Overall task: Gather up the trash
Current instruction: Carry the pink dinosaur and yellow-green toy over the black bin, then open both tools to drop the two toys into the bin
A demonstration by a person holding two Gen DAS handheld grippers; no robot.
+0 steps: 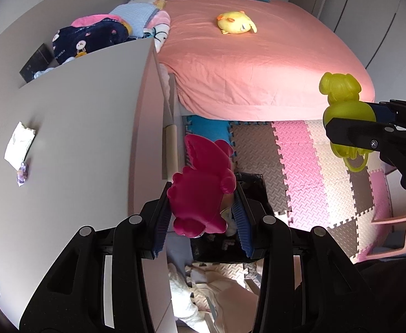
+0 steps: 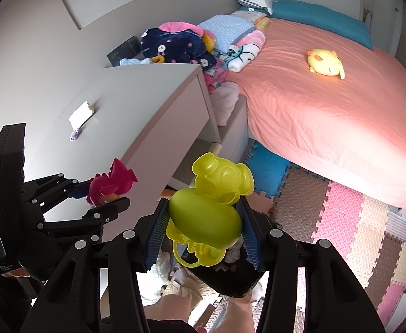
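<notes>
One bed (image 1: pixel 258 63) under a pink sheet, filling the far side of both views. Two pillows at its head, a heap of folded blankets (image 1: pixel 97 36) beside them and one yellow plush chick (image 1: pixel 236 22) left lying on the sheet, well apart from everything else.

Below the bed, a floor of interlocking foam mats (image 1: pixel 300 166) in pink, grey, cream and blue.

Nearer, one pale bench (image 1: pixel 78 125) standing beside the bed, bare apart from two scraps.

Down on the mats, just beside the foot of the bench, one black bin (image 1: pixel 255 191), partly hidden, with pale crumpled bits seemingly inside. Probably parked there so that anything lifted off the bench travels only a short way.

Two tongs, both tilted steeply down and side by side above the bin. Left tongs (image 1: pixel 203 191) pinching one magenta plastic toy (image 1: pixel 200 172) across its body; right tongs (image 2: pixel 202 204) pinching one yellow-green plastic toy (image 2: pixel 205 222) the same way, with a thin ring dangling under it. Blue ribbed pads pressed flat on both — a grip across the widest part, likely to stop smooth plastic from twisting out. Judged as carried over the bin for dropping, not yet let go.

Smallest: one crumpled white paper (image 1: pixel 19 144) and one tiny purple wrapper (image 1: pixel 22 176), nearly touching on the bench — trash yet to be collected, by the look of it.
</notes>
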